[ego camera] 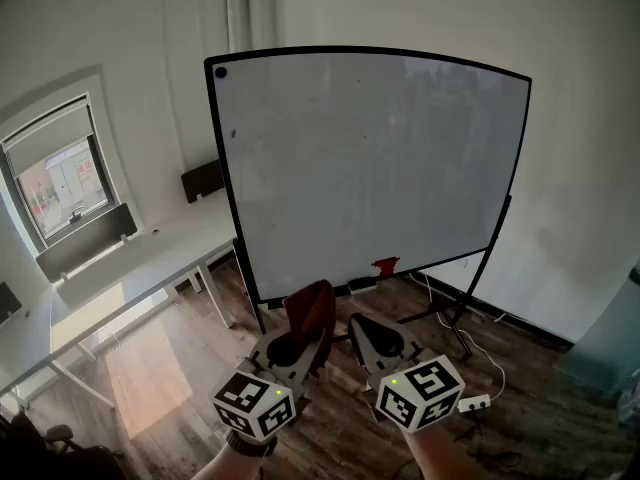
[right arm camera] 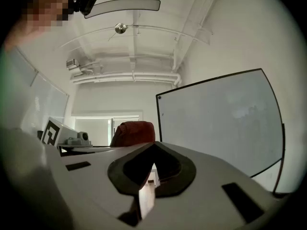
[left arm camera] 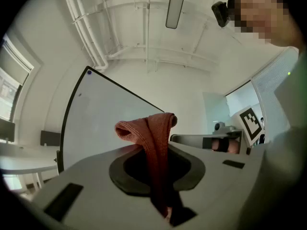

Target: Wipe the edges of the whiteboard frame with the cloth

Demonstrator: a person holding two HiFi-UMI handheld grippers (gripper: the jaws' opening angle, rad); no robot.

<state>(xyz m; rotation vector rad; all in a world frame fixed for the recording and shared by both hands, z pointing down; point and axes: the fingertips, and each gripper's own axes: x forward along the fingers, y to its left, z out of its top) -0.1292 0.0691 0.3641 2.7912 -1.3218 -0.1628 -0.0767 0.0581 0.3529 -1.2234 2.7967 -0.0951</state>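
Observation:
A whiteboard (ego camera: 370,168) with a thin black frame (ego camera: 226,168) stands on a black floor stand ahead of me. Low in the head view, my left gripper (ego camera: 298,340) is shut on a red cloth (ego camera: 310,308) that sticks up from its jaws, short of the board's bottom edge. In the left gripper view the cloth (left arm camera: 152,138) folds over the jaw tips, with the whiteboard (left arm camera: 100,119) behind it. My right gripper (ego camera: 362,326) is beside it, shut and holding nothing. In the right gripper view, its tips (right arm camera: 154,145) meet, with the cloth (right arm camera: 134,133) left and the whiteboard (right arm camera: 220,119) right.
A small red object (ego camera: 385,265) rests on the board's bottom ledge. A long white desk (ego camera: 130,268) runs along the left wall under a window (ego camera: 60,178). Cables and a power strip (ego camera: 475,403) lie on the wooden floor by the stand's right foot.

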